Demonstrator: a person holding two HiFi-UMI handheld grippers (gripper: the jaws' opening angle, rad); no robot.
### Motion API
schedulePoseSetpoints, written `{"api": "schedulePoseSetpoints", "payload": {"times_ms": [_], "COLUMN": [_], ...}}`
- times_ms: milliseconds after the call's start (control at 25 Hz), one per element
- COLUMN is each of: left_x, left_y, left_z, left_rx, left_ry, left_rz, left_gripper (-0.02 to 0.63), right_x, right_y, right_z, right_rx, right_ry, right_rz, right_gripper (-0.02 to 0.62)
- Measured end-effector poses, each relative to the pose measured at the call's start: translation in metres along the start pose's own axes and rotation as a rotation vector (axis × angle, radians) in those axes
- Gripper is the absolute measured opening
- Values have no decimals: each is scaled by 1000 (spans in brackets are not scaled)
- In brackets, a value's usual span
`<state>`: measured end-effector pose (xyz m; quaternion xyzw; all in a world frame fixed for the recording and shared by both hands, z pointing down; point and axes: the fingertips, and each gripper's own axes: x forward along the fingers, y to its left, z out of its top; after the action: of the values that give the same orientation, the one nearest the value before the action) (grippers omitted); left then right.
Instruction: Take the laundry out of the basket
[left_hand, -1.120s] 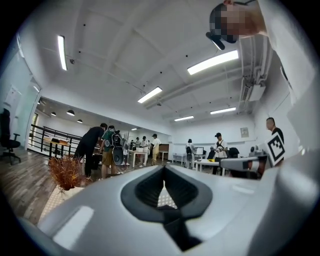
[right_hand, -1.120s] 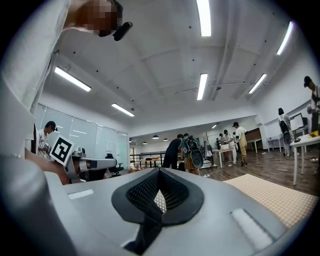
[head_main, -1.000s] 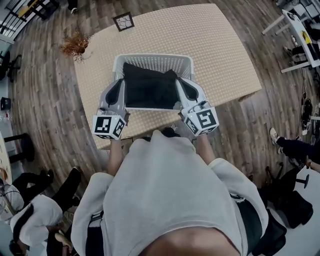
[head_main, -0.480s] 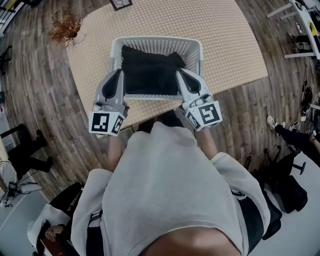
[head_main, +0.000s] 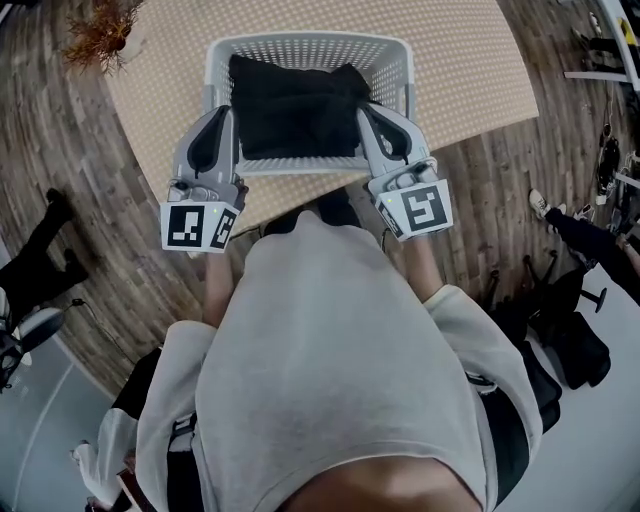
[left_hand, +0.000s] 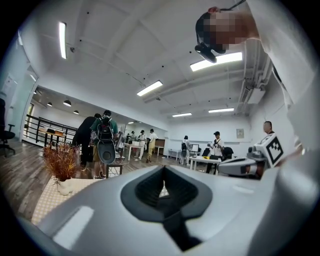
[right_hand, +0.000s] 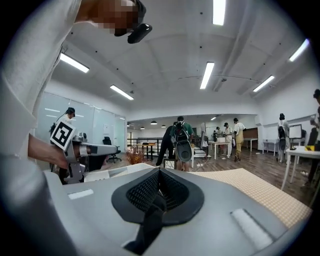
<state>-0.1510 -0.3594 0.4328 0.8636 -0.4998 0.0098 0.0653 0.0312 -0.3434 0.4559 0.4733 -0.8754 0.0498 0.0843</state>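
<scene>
A white slatted laundry basket (head_main: 300, 45) stands on the beige table (head_main: 460, 70), and a heap of black laundry (head_main: 295, 105) fills it. My left gripper (head_main: 218, 112) hangs over the basket's left wall, jaws shut and empty. Over the right front corner my right gripper (head_main: 368, 110) is also shut, with nothing held. Both point level toward the far side. In the left gripper view the left gripper (left_hand: 164, 170) shows its dark pads meeting. The right gripper view shows the right gripper (right_hand: 160, 172) the same way, with the basket's rim (right_hand: 117, 172) just past it. Neither touches the laundry.
A vase of dried reddish plants (head_main: 95, 35) stands at the table's far left corner and also shows as the plant (left_hand: 61, 162) in the left gripper view. Several people (right_hand: 180, 135) stand at desks far behind. A seated person's legs (head_main: 40, 260) are left of me.
Both grippers have sunk a little and edged forward along the basket's sides. The head view has tilted, so the basket now sits higher in the picture.
</scene>
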Motion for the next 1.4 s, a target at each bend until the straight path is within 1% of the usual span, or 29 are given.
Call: {"api": "schedulePoseSetpoints", "payload": {"times_ms": [40,120,320,360,400,440,480,560,680,720,760,800,840,920,1040,1200,1320,1400], "left_x": [0,1,2,1,1,1,1,-1,-5,-6,-7,-8,-9,-12,-16,-20,-21,-21], "left_y": [0,0,-1,-1,-2,-2,-2,-2,0,2,4,5,7,9,12,18,21,24], "left_z": [1,3,7,8,10,11,12,13,14,15,15,15,16,17,17,16,15,14], "left_rx": [-1,-1,-8,-10,-11,-13,-15,-19,-24,-25,-26,-27,-27,-28,-32,-35,-36,-35], "left_ry": [-2,-10,-26,-31,-36,-42,-46,-52,-60,-62,-63,-65,-67,-71,-74,-72,-69,-67], "left_rz": [-4,-9,-9,-9,-10,-10,-9,-7,3,7,12,16,20,27,34,42,51,59], "left_gripper": [11,11,11,11,11,11,11,11,11,11,11,11,11,11,11,11,11,11], "right_x": [2,6,24,29,33,38,42,48,54,58,63,68,75,88,109,133,143,149], "right_y": [2,7,21,21,20,19,19,23,31,33,34,35,36,35,32,34,36,38], "right_z": [-1,-4,-18,-24,-29,-35,-41,-51,-70,-77,-82,-87,-92,-106,-130,-164,-192,-214], "right_rx": [-50,-211,-766,-851,-911,-945,-953,-916,-837,-815,-794,-771,-746,-710,-696,-664,-637,-590], "right_ry": [18,75,237,282,329,373,411,467,552,575,591,602,616,664,760,863,927,968], "right_rz": [4,17,22,23,27,36,51,97,186,218,246,274,303,361,429,511,553,573], "right_gripper": [-2,-2,0,0,5,41,75,112,254,324,359,375,409,464,496,505,509,511]}}
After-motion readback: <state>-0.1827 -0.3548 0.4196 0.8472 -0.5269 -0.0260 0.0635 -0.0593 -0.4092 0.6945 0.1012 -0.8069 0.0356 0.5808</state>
